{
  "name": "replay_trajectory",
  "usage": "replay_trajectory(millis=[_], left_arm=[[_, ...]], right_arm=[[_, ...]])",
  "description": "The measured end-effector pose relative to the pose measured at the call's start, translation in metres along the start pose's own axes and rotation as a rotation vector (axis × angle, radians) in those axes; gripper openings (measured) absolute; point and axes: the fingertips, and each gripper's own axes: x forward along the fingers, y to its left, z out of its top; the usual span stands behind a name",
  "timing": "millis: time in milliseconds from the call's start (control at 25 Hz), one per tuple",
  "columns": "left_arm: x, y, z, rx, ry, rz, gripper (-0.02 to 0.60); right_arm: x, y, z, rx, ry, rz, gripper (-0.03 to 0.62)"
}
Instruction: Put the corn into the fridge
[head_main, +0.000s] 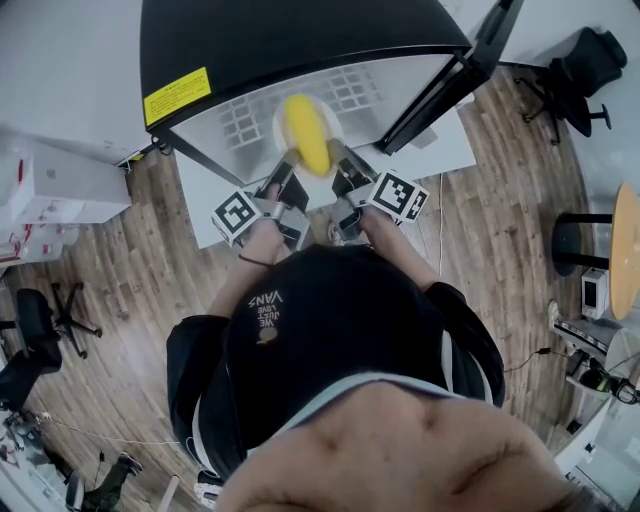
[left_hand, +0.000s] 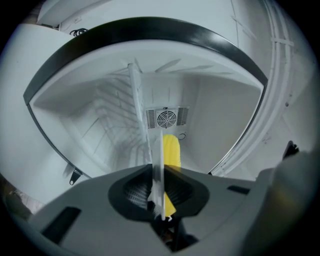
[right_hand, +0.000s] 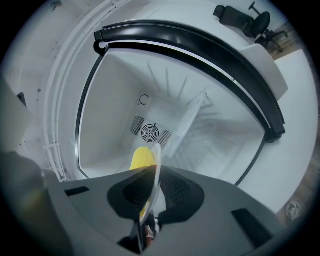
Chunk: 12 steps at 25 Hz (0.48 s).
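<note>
Corn (head_main: 308, 138) on plate (head_main: 283, 124) at fridge (head_main: 300, 40) mouth, between left tongs (head_main: 285, 162) and right tongs (head_main: 336, 156).

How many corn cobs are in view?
1. The corn lies on the white plate that the left tool and right tool grip at the open fridge; none other shows.

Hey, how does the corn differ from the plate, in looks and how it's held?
The corn is yellow and long; the plate is white, round and flat. The corn lies on the plate; the plate is pinched at its rim by the left gripper and the right gripper. Both are at the mouth of the open fridge.
</note>
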Motion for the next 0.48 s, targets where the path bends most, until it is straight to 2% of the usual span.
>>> replay_trajectory(millis=[280, 480], left_arm=[[0.012, 0.004, 0.005, -0.010, -0.032, 0.010, 0.038], [0.021, 0.009, 0.013, -0.052, -0.074, 0.011, 0.040]], right_arm=[[0.012, -0.004, 0.011, -0.016, 0.033, 0.028, 0.031], [0.027, -0.008, 0.017, -0.029, 0.063, 0.045, 0.031]])
